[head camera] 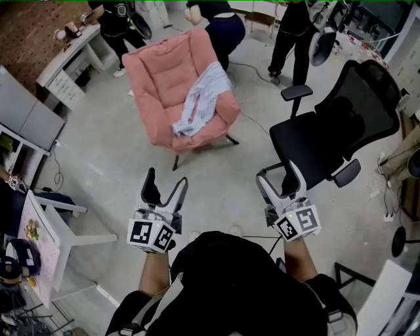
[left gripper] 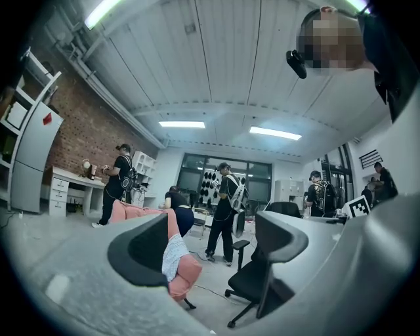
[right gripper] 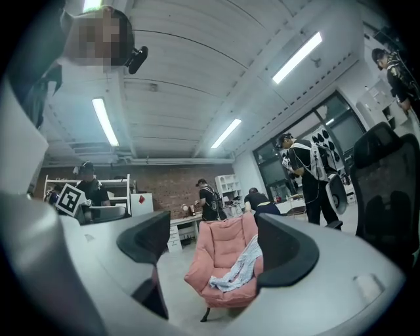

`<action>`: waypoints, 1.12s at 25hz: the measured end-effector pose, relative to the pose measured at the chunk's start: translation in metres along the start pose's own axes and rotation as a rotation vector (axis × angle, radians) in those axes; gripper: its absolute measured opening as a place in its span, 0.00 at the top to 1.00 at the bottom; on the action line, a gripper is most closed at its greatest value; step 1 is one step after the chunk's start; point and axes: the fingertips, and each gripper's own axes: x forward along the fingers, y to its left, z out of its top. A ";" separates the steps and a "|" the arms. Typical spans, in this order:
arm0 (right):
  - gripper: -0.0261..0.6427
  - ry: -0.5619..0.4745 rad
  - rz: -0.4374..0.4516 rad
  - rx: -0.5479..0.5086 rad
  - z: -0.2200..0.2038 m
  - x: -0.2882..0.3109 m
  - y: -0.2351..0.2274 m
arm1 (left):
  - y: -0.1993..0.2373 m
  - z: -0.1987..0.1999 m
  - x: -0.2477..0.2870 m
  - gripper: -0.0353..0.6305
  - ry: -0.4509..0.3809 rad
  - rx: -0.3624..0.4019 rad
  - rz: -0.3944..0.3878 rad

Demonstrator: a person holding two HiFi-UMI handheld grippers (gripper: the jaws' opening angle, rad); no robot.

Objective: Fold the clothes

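A pale blue-white garment (head camera: 200, 98) lies crumpled over the seat and right arm of a pink armchair (head camera: 167, 75) across the floor from me; the right gripper view also shows the garment (right gripper: 237, 268) on the armchair (right gripper: 220, 252). My left gripper (head camera: 165, 190) is held in the air near my body, open and with nothing between its jaws. My right gripper (head camera: 279, 180) is likewise open and holds nothing. Both point toward the chair, well short of it. In the left gripper view the left gripper (left gripper: 216, 246) frames the armchair (left gripper: 177, 262) partly behind its left jaw.
A black office chair (head camera: 331, 131) stands right of the armchair, close to my right gripper. Several people (head camera: 216, 20) stand at the back. A white desk (head camera: 69, 59) is at far left, a small white table (head camera: 46, 226) near my left. Grey floor (head camera: 105, 151) lies between me and the armchair.
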 end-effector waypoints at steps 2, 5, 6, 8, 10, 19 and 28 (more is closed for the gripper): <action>0.37 0.002 0.004 0.003 0.002 -0.010 -0.013 | -0.013 -0.004 0.006 0.32 0.004 0.014 0.004; 0.37 0.020 -0.001 0.012 -0.001 -0.020 -0.037 | -0.029 -0.014 0.013 0.32 0.015 0.021 0.010; 0.37 0.027 -0.005 0.017 -0.002 -0.021 -0.044 | -0.033 -0.017 0.016 0.32 0.020 0.019 0.013; 0.37 0.033 -0.014 0.034 -0.004 -0.022 -0.056 | -0.037 -0.021 0.022 0.32 0.038 0.016 0.021; 0.37 0.037 -0.019 0.048 -0.005 -0.021 -0.066 | -0.040 -0.024 0.029 0.32 0.054 0.014 0.028; 0.38 0.072 -0.003 0.034 -0.014 0.020 -0.081 | -0.010 -0.033 0.073 0.32 0.069 0.042 0.019; 0.43 0.069 -0.036 0.001 -0.004 0.099 -0.099 | 0.040 -0.030 0.156 0.33 0.098 0.039 -0.056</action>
